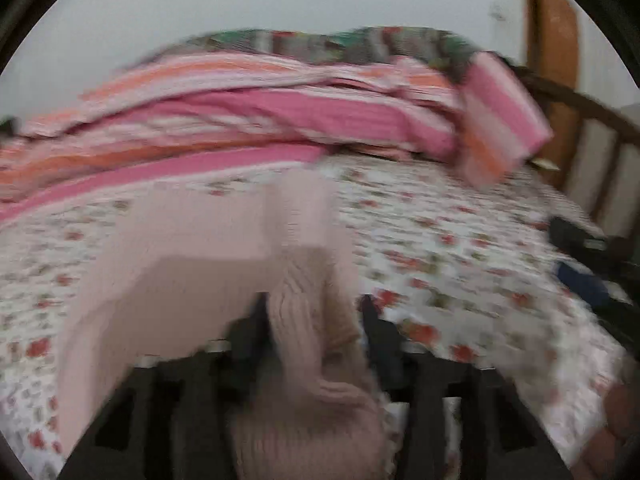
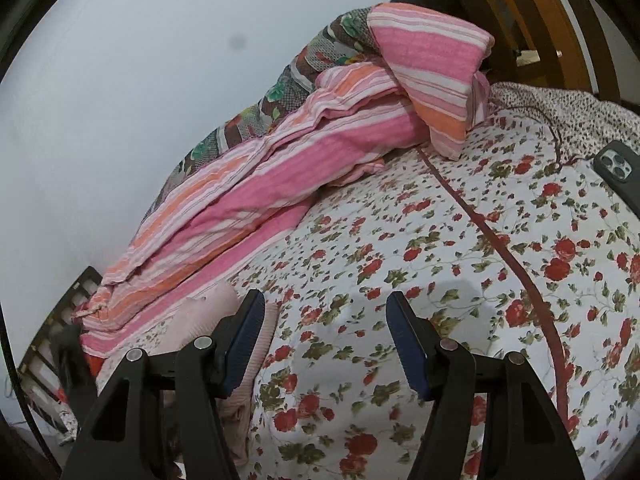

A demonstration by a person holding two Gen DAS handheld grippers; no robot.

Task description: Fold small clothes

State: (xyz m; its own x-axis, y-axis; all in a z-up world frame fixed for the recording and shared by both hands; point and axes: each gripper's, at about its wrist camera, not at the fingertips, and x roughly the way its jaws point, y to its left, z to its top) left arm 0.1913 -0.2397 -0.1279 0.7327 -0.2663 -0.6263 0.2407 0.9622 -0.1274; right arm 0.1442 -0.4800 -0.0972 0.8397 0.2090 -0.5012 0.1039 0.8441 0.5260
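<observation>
Two grippers work over a bed covered by a floral sheet (image 2: pixel 460 240), white with red blossoms, and most of that sheet lies bare ahead of the right gripper (image 2: pixel 325 340). Along the far side, against a pale wall (image 2: pixel 120 100), a striped pink and orange blanket (image 2: pixel 280 168) lies bunched in a long ridge, with a patterned quilt (image 2: pixel 256 116) behind it and a striped pillow (image 2: pixel 432 72) leaning at the ridge's end near the wooden headboard (image 2: pixel 532 20). A dark red seam (image 2: pixel 500 248) runs across the sheet from the pillow toward the near edge. A phone (image 2: pixel 616 172) rests at the right rim of the right wrist view, beside a speckled cloth (image 2: pixel 560 108). At the left edge of that view a slatted frame (image 2: pixel 52 328) shows below the bed. The right gripper's jaws stand wide apart with only sheet between them; the pink knit garment (image 2: pixel 240 344) lies just beside and partly behind its left finger, toward the blanket. In the left wrist view, which is heavily blurred, the left gripper (image 1: pixel 314 328) has its fingers closed on a ribbed fold of the same pink knit garment (image 1: pixel 304 312), which rises bunched between them, while a paler stretch of it spreads away to the left over the floral sheet (image 1: pixel 460 240). Dark objects at that view's right rim are too blurred to identify.
</observation>
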